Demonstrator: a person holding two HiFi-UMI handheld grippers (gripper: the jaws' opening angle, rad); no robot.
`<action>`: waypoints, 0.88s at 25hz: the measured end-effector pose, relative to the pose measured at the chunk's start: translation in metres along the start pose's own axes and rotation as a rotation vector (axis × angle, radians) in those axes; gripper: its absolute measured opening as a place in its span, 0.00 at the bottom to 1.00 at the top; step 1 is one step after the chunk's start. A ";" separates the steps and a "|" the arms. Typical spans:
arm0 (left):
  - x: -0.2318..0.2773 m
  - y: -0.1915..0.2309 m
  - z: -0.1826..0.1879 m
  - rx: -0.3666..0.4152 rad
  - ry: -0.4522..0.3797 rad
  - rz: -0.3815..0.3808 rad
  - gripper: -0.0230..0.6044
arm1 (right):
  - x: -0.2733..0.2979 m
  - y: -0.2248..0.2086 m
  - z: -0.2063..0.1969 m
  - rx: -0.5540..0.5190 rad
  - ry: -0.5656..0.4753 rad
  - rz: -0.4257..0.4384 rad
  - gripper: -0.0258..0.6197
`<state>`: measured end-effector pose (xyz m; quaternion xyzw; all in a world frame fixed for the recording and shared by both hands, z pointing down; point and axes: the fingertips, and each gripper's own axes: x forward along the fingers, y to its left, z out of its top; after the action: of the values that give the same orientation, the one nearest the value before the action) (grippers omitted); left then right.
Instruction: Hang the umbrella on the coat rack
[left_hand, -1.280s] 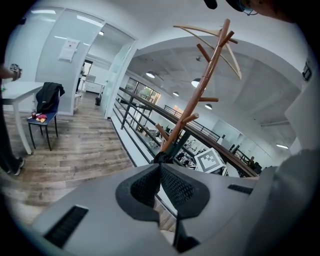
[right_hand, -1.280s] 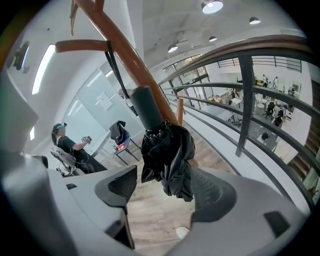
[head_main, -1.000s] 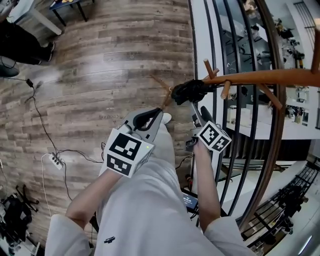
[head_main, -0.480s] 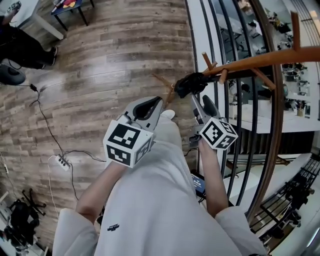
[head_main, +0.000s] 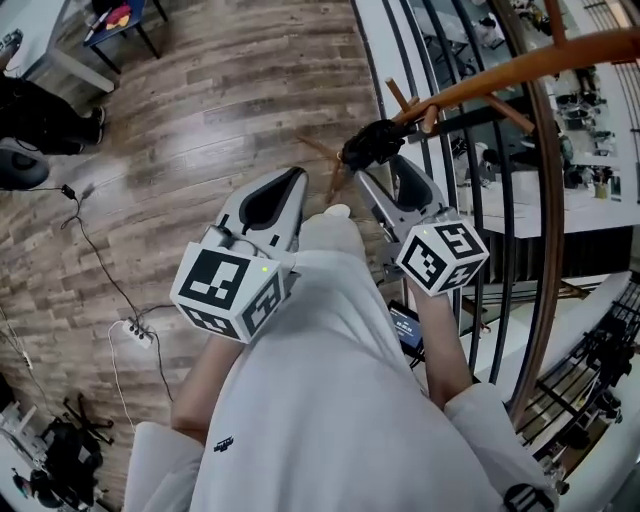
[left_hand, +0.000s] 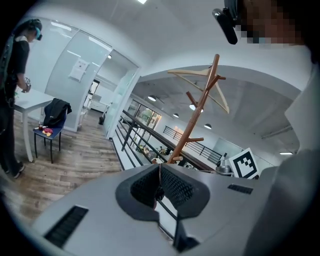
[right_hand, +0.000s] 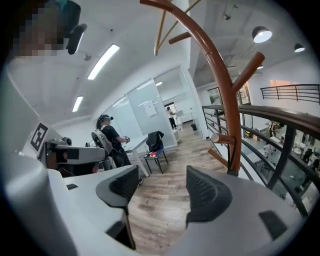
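While right gripper fingers stand apart, the umbrella hangs just beyond.

I make out the black folded fabric umbrella as a bunched dark bundle touching the lower stretch of the brown wooden coat rack, just beside its short pegs (which one carries it, I cannot tell). The rack's round pole stands upright, its pegs slanting upward at several heights.
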<state>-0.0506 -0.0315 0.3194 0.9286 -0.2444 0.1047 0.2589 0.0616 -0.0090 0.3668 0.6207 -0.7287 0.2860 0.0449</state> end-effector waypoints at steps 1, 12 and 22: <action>-0.002 -0.002 0.004 0.008 -0.007 -0.003 0.08 | -0.001 0.005 0.005 -0.003 -0.009 0.012 0.54; -0.015 -0.029 0.035 0.075 -0.063 -0.047 0.08 | -0.030 0.049 0.050 -0.067 -0.093 0.114 0.54; -0.032 -0.039 0.021 0.093 -0.056 -0.031 0.08 | -0.073 0.072 0.049 -0.091 -0.174 0.085 0.39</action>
<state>-0.0569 -0.0003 0.2744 0.9459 -0.2319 0.0856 0.2103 0.0256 0.0366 0.2689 0.6091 -0.7677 0.1992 -0.0028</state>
